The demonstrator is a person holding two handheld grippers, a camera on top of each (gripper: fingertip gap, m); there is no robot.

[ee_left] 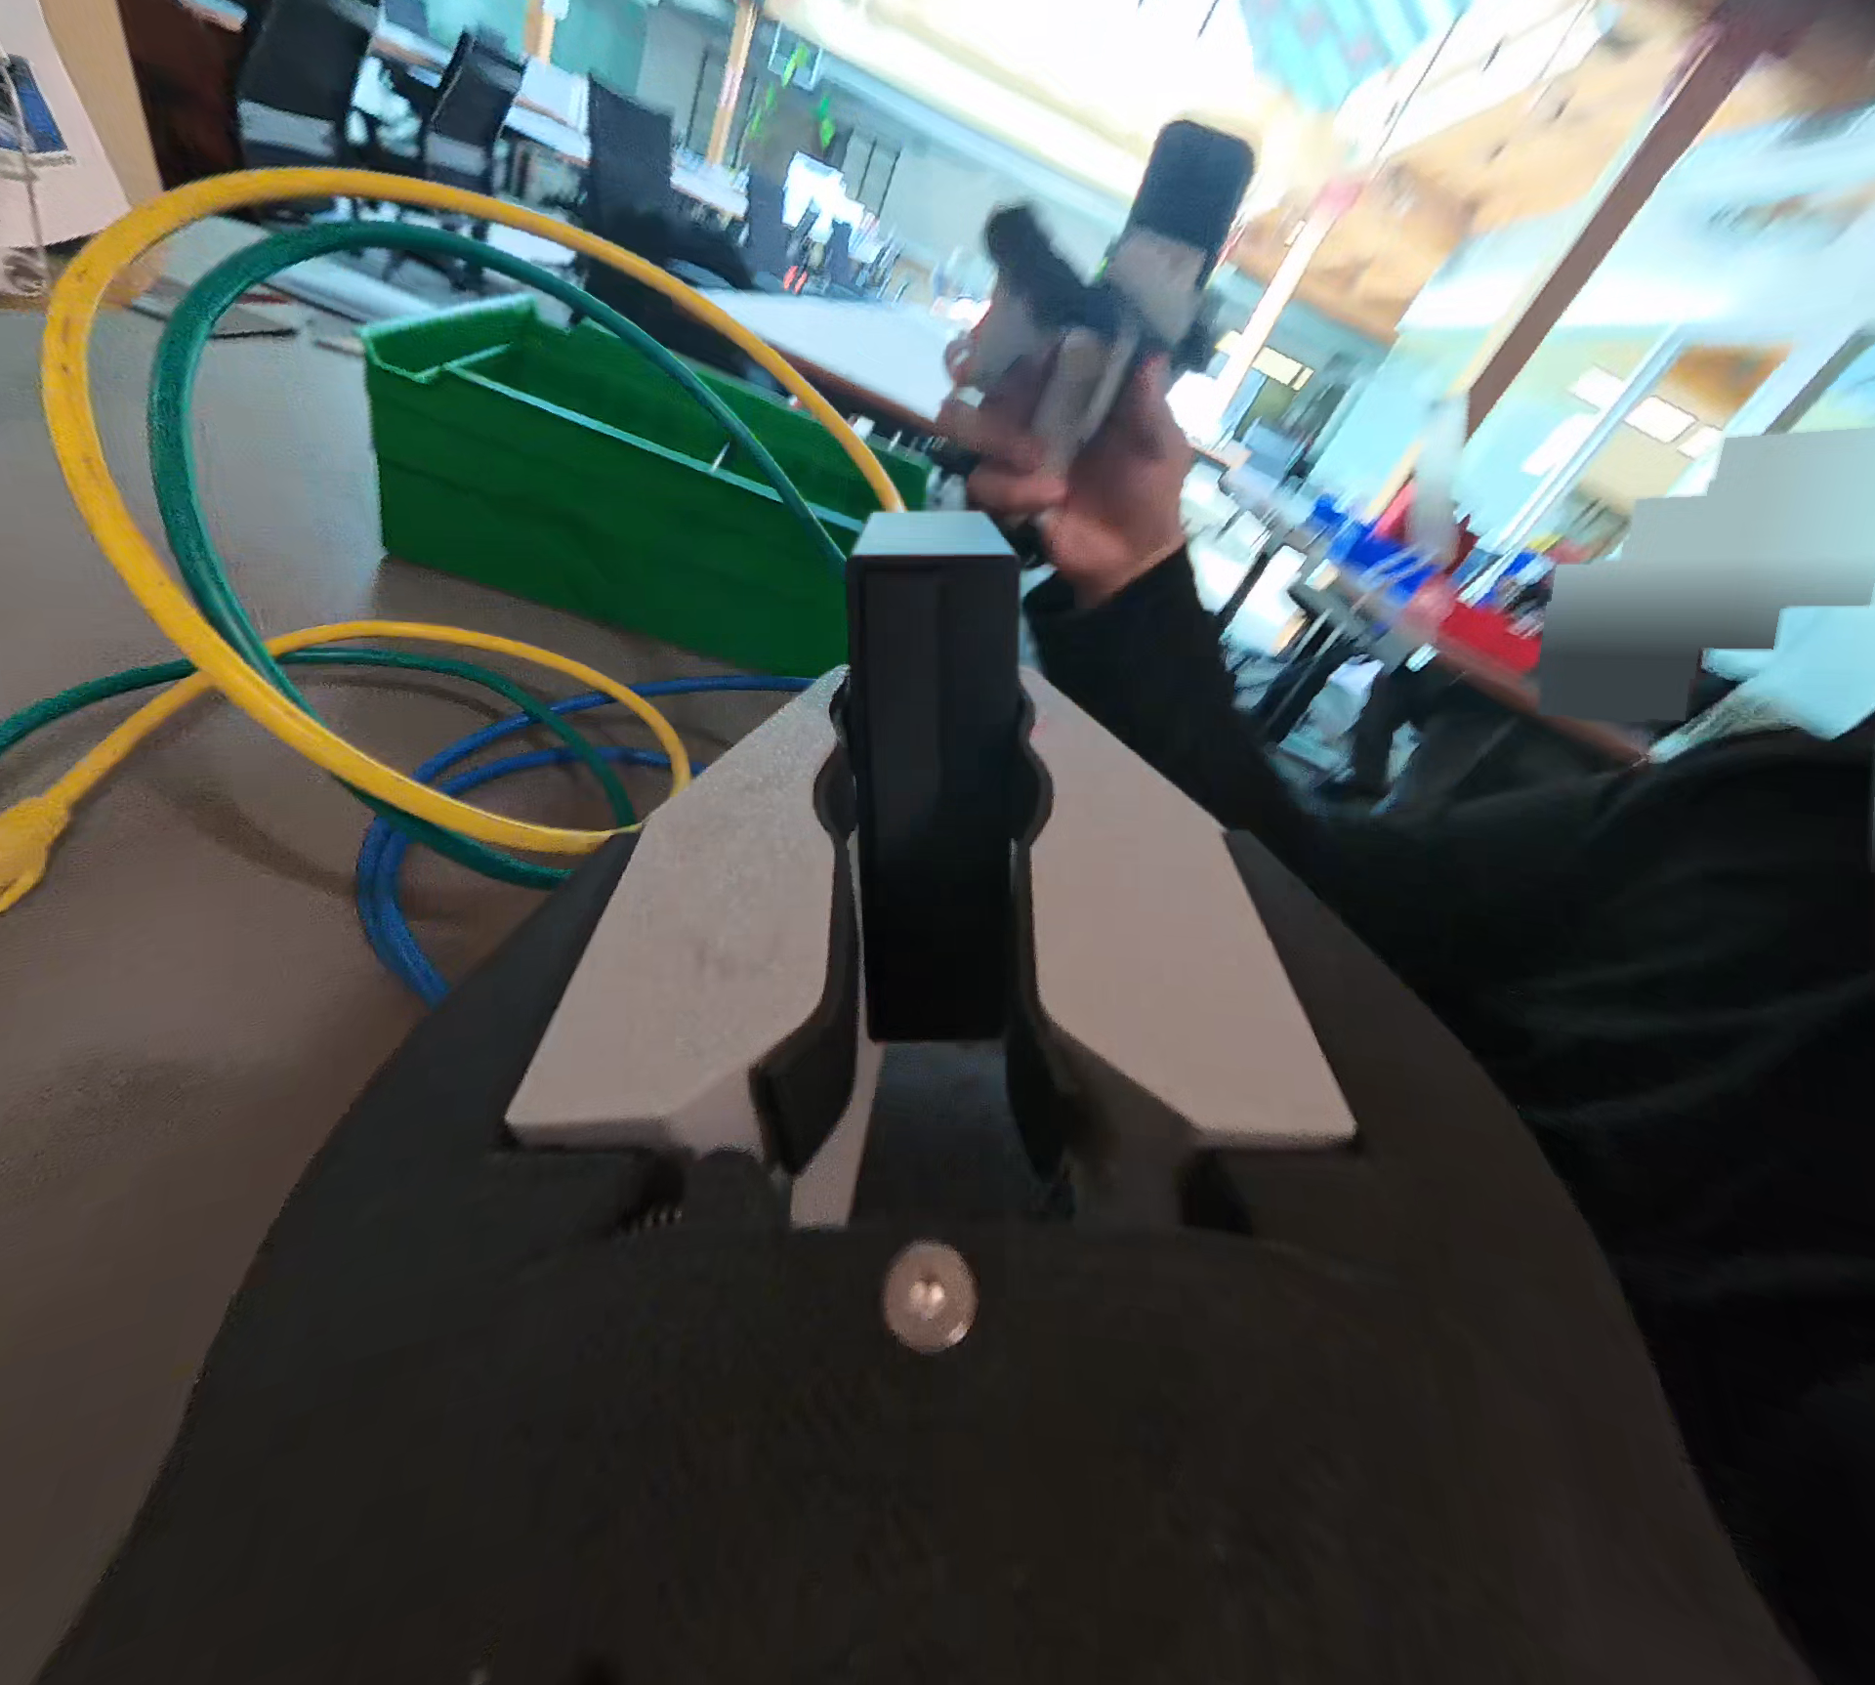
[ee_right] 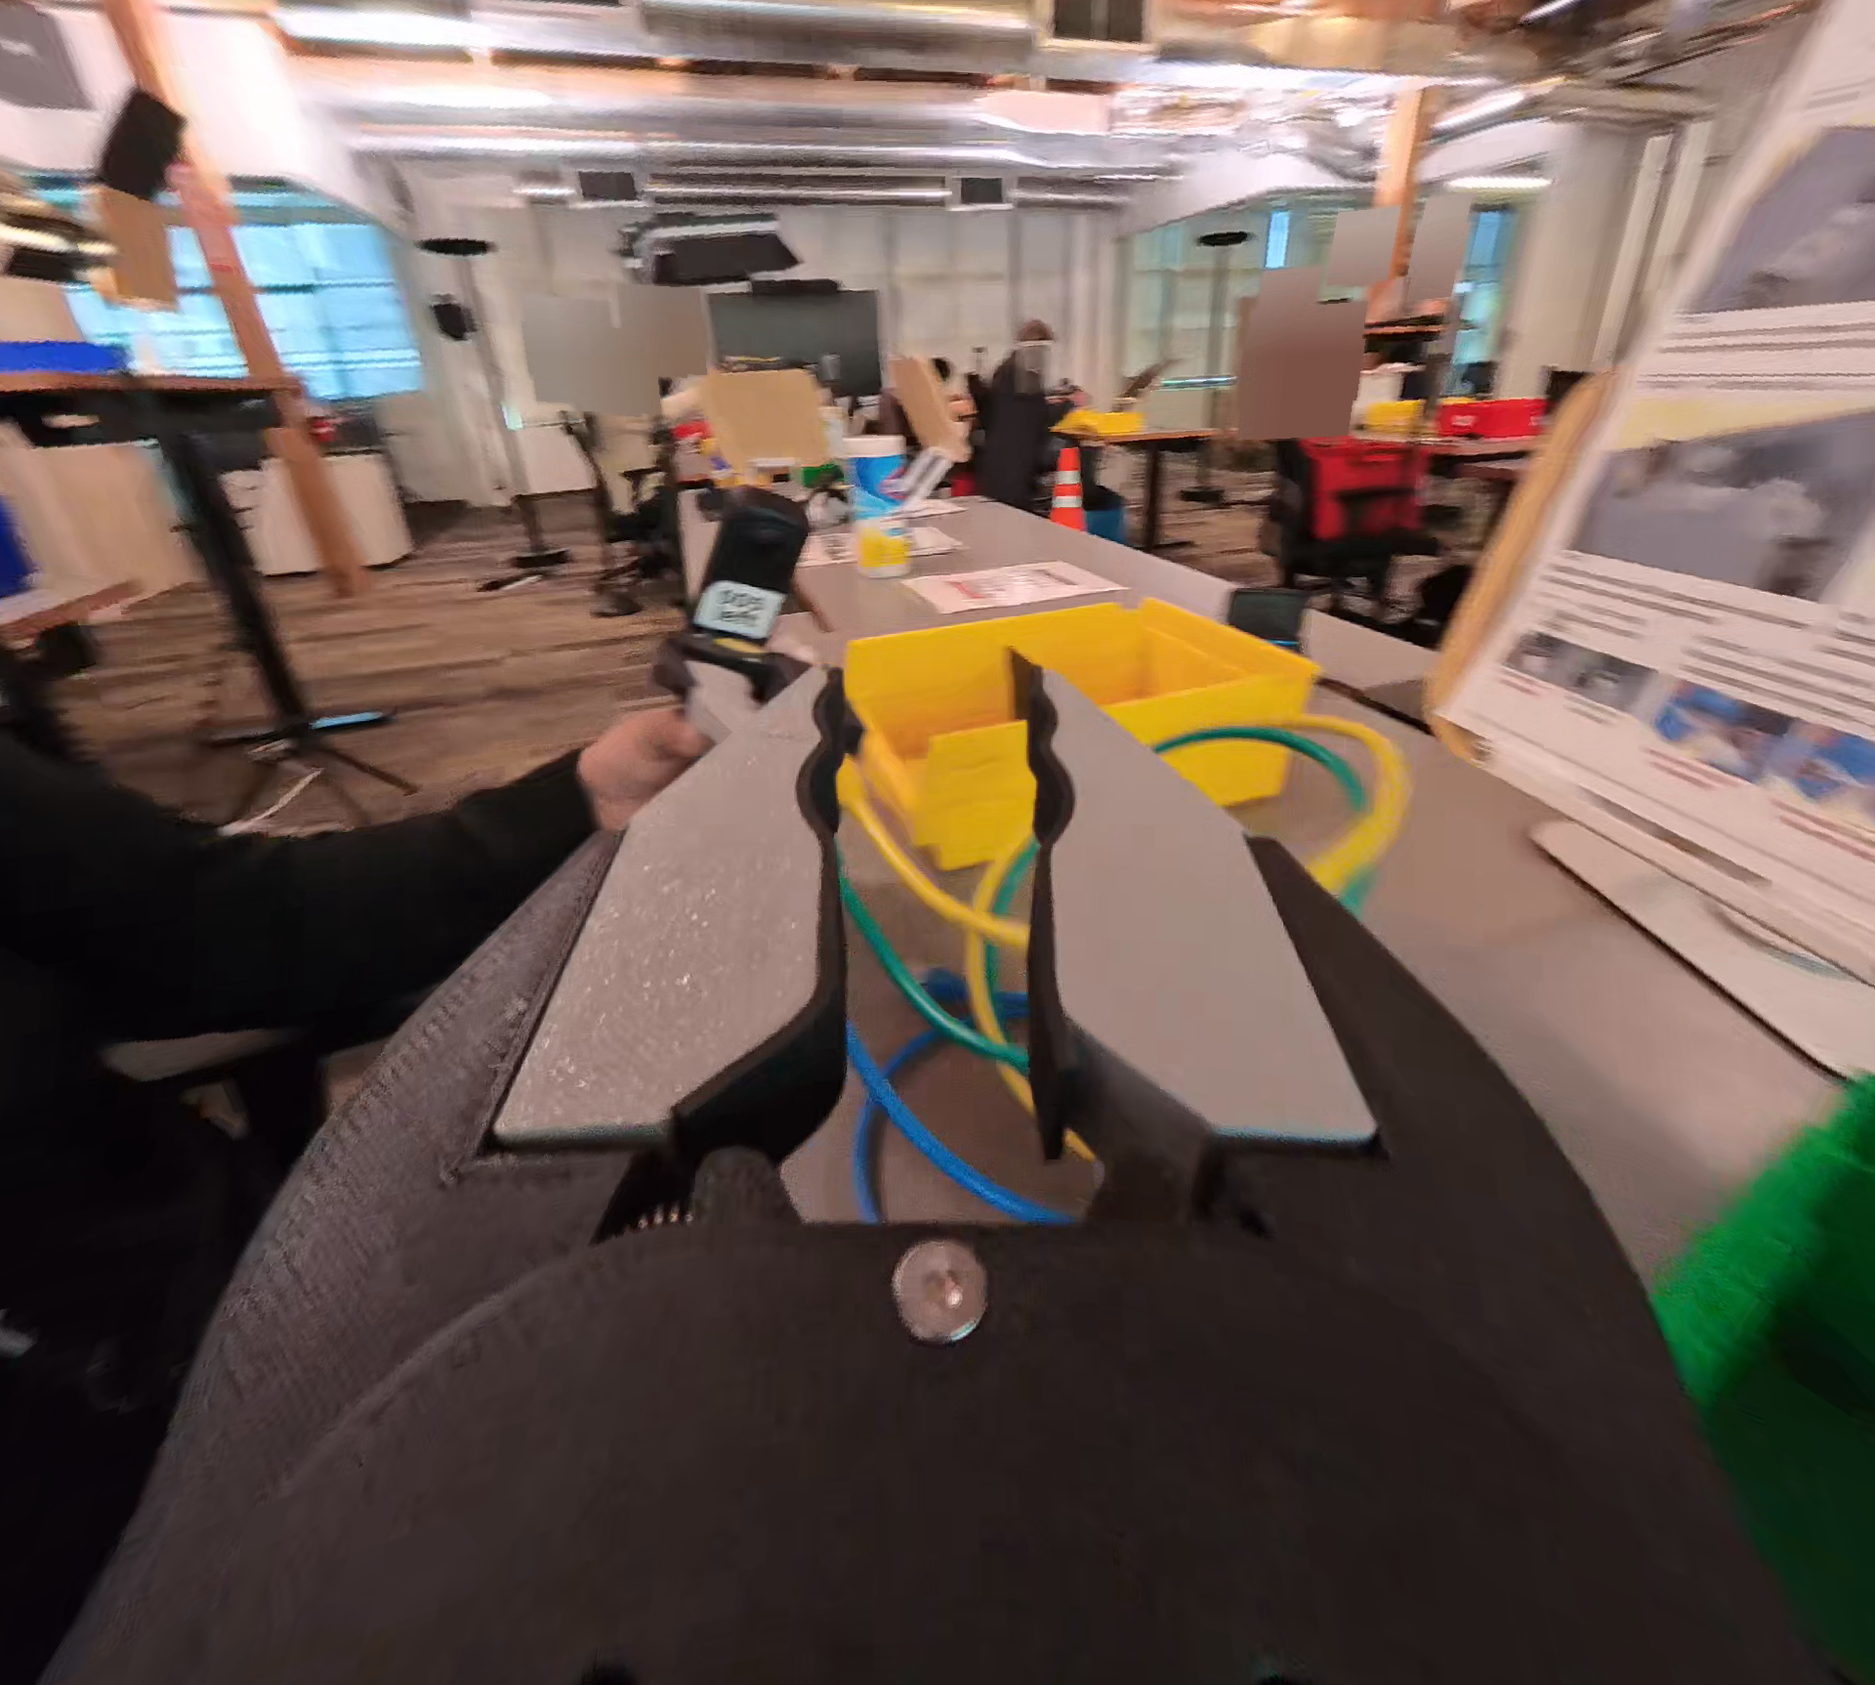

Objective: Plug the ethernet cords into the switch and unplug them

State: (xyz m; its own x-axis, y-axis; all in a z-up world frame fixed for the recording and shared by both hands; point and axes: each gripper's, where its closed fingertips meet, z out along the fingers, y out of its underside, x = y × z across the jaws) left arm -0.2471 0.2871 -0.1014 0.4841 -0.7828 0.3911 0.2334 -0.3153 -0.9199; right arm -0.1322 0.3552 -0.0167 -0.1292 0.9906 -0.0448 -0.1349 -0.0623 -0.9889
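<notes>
Switch (ee_left: pixel 933 774) is sitting clenched between the fingers of the left gripper (ee_left: pixel 931 723), a narrow black box standing on end in the centre of the left wrist view, lifted above the grey table (ee_left: pixel 203 1078). The ports are not showing from this side. The right gripper (ee_right: pixel 933 774) is standing released with nothing between its fingers, raised over the tangle of cords at the centre of the right wrist view. The yellow ethernet cord (ee_left: pixel 112 520) is arching high at the left of the left wrist view, its plug (ee_left: pixel 25 845) lying at the far left edge; the green ethernet cord (ee_left: pixel 178 469) is looping just inside it, and the blue ethernet cord (ee_left: pixel 406 875) is coiling flat below. A green bin (ee_left: pixel 568 500) is sitting behind the loops, and a yellow bin (ee_right: pixel 1075 703) is standing beyond the cords in the right wrist view.

Judging from this, no cord is plugged in yet and the step in hand is fetching a plug. It would go best by lowering the free gripper onto a plug end rather than mid-cord, gripping the boot squarely, turning the switch so its ports face the plug, and keeping the switch held firm while pushing straight in.
</notes>
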